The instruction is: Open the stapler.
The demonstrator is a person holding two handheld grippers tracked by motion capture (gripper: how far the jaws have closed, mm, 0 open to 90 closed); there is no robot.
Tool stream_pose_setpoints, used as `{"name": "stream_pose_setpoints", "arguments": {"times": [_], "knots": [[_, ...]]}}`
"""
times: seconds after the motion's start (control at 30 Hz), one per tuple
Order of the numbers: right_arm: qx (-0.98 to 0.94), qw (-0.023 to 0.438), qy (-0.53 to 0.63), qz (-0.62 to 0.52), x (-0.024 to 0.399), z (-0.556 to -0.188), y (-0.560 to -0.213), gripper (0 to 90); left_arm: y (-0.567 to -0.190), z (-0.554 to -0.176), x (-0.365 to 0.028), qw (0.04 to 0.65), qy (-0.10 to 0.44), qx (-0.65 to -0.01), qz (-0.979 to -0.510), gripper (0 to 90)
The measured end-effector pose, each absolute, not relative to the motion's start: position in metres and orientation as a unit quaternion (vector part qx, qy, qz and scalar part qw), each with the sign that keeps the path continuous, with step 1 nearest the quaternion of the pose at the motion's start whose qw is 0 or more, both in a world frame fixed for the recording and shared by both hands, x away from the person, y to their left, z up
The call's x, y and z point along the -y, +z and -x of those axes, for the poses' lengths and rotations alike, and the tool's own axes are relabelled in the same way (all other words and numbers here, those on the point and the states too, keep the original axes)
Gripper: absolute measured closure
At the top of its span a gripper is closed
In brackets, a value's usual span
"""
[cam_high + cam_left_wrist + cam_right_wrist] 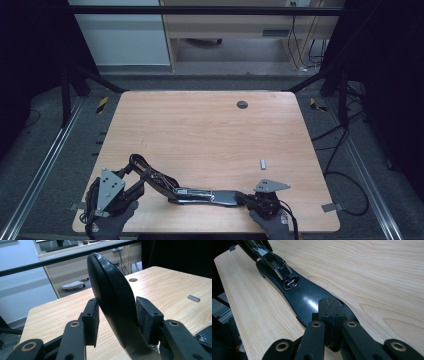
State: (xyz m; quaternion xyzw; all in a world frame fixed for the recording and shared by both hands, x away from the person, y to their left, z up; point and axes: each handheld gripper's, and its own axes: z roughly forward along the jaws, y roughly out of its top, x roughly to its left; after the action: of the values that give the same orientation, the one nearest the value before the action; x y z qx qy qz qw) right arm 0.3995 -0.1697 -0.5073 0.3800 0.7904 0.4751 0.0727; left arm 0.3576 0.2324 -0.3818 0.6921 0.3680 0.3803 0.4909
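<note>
Gripped low in frame: glossy black plastic stapler [200,194], base pinched shut by right hand-held gripper [254,199], raised arm between left hand-held gripper [134,189] pads, barely loose. Probably mid-opening for reloading. Next: firmer clamp, steady base on wooden desk [210,130].

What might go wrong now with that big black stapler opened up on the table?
The left gripper has the raised stapler arm between its pads with a gap at one pad, so the arm may slip free and swing down. The right gripper, shut, presses on the stapler base near the table edge; a slip there might shift the stapler. The loose staple strip lies apart, easy to knock.
</note>
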Motion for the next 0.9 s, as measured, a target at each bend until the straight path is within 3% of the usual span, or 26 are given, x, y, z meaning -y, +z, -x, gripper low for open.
{"name": "stream_pose_setpoints", "arguments": {"times": [0.9], "knots": [[-0.791,0.073,0.474,-0.380,0.169,-0.400,-0.507,90.0,-0.396,-0.360,-0.256,0.494,0.370,-0.405,-0.674,51.9]]}}
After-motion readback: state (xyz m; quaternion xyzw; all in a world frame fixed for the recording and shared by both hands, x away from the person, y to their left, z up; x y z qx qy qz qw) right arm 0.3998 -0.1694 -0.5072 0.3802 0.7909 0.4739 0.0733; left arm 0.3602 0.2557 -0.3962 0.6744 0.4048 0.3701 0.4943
